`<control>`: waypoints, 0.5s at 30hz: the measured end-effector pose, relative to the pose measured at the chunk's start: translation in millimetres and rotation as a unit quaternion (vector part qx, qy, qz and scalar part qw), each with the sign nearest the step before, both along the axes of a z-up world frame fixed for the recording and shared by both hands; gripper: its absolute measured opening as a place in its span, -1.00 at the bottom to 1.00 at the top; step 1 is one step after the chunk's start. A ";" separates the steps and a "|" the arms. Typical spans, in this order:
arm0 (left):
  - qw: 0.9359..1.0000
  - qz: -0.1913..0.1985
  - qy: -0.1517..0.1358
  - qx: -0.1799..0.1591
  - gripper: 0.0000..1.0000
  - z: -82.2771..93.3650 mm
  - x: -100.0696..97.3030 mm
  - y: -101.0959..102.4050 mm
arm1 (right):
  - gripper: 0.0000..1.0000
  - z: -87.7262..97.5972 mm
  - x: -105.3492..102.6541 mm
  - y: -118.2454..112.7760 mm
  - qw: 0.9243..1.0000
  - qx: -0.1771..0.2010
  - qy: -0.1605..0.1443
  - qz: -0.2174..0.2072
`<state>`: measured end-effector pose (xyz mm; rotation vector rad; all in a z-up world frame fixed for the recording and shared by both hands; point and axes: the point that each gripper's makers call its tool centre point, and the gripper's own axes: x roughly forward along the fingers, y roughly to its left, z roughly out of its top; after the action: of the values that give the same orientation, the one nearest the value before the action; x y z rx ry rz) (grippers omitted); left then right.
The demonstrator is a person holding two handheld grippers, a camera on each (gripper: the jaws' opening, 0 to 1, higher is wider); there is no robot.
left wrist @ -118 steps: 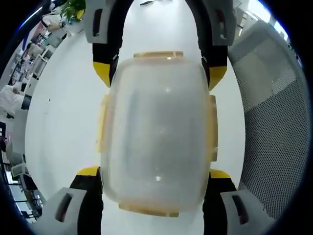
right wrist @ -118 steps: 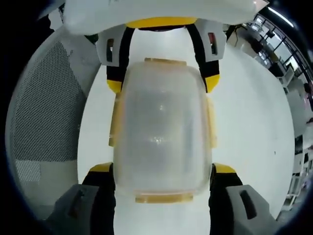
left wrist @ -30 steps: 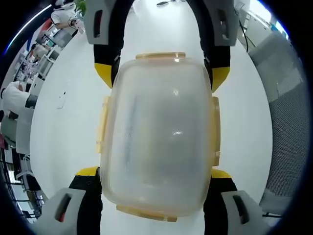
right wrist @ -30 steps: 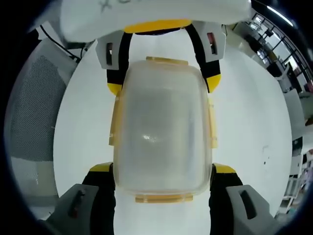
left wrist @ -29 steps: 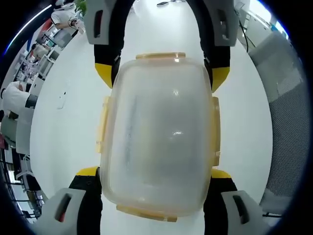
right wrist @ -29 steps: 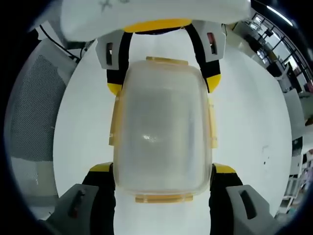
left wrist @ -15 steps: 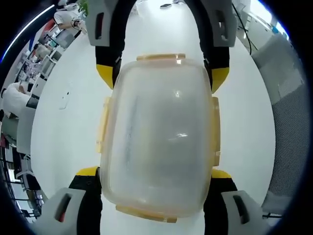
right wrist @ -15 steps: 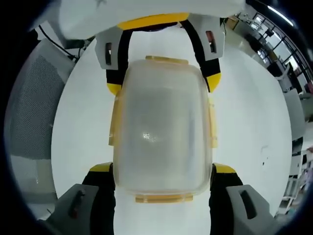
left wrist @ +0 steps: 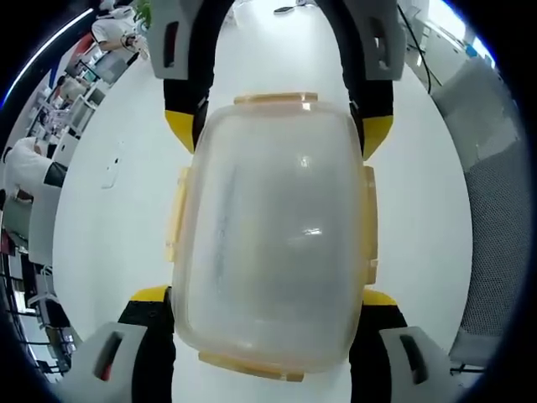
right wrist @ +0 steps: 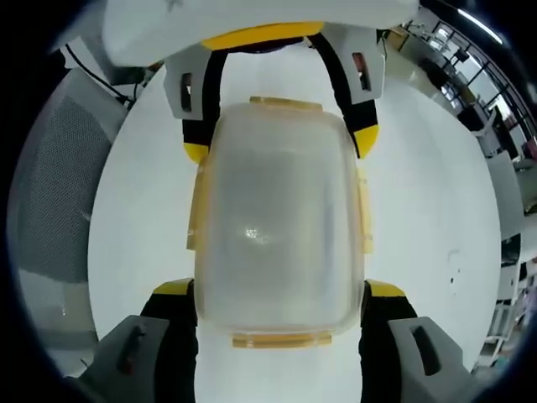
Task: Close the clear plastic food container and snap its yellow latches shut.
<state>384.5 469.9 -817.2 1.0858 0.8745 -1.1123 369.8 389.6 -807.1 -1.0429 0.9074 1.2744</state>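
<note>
Since the earliest pictures the mesh chair (left wrist: 495, 243) has slid toward the edge of both views, so more white bench (right wrist: 428, 210) lies around the container (left wrist: 273, 235), both cameras having shifted slightly.

Container (left wrist: 273, 243) frosted clear plastic, latches (left wrist: 175, 214) translucent yellow-orange. Table (left wrist: 109, 252) plain glossy white. Left gripper (left wrist: 267, 302): black jaws, yellow tips, grey housings lower down. Right gripper (right wrist: 279, 290): same black/yellow/grey scheme. Chair (right wrist: 59, 201) beside the table: grey mesh with a fine dotted weave.
</note>
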 end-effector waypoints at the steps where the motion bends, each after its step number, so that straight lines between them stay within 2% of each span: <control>1: 1.000 0.000 0.000 -0.001 0.68 0.5 -0.5 -0.1 | 0.55 0.2 -0.1 -0.1 1.000 0.002 0.000 0.000; 9: 1.000 -0.004 -0.011 -0.011 0.69 1.9 1.3 -0.9 | 0.56 0.7 -0.1 0.9 1.000 0.011 -0.006 0.002; 15: 0.999 0.017 -0.011 -0.033 0.70 3.8 0.8 -2.1 | 0.57 3.3 0.1 3.6 0.999 0.045 -0.019 -0.004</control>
<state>385.3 467.7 -813.4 1.0236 0.8308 -1.0921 369.9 393.2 -803.8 -0.9882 0.8181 1.2728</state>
